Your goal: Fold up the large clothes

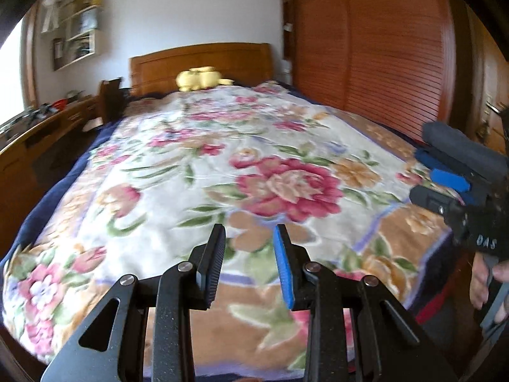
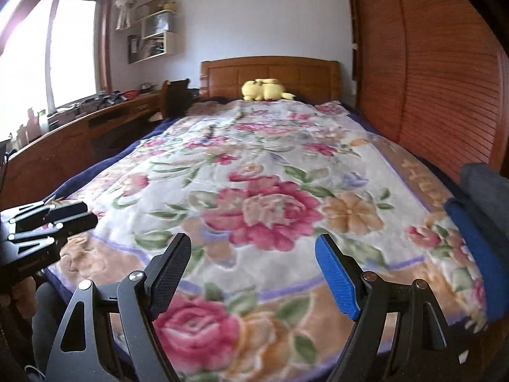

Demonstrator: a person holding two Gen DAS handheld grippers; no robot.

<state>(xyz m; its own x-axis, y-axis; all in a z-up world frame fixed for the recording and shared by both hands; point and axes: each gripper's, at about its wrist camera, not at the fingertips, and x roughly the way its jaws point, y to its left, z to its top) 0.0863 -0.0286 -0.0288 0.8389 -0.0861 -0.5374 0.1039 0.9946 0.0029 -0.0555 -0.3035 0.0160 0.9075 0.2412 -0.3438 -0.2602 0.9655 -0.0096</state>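
Note:
A large floral blanket (image 1: 222, 165) lies spread flat over the bed; it also fills the right wrist view (image 2: 270, 191). A folded dark grey and blue cloth (image 2: 483, 210) lies at the bed's right edge. My left gripper (image 1: 249, 232) is open and empty above the blanket's near edge; it shows from the side at the left of the right wrist view (image 2: 76, 213). My right gripper (image 2: 253, 242) is open wide and empty above the near edge. In the left wrist view the right gripper (image 1: 423, 172) sits at the far right near the folded cloth (image 1: 458, 146).
A yellow plush toy (image 2: 264, 90) rests at the wooden headboard (image 2: 270, 70). A wooden desk (image 2: 79, 127) with clutter runs along the left under a window. A slatted wooden wardrobe (image 2: 429, 79) stands close on the right. Wall shelves (image 2: 156, 31) hang at the back left.

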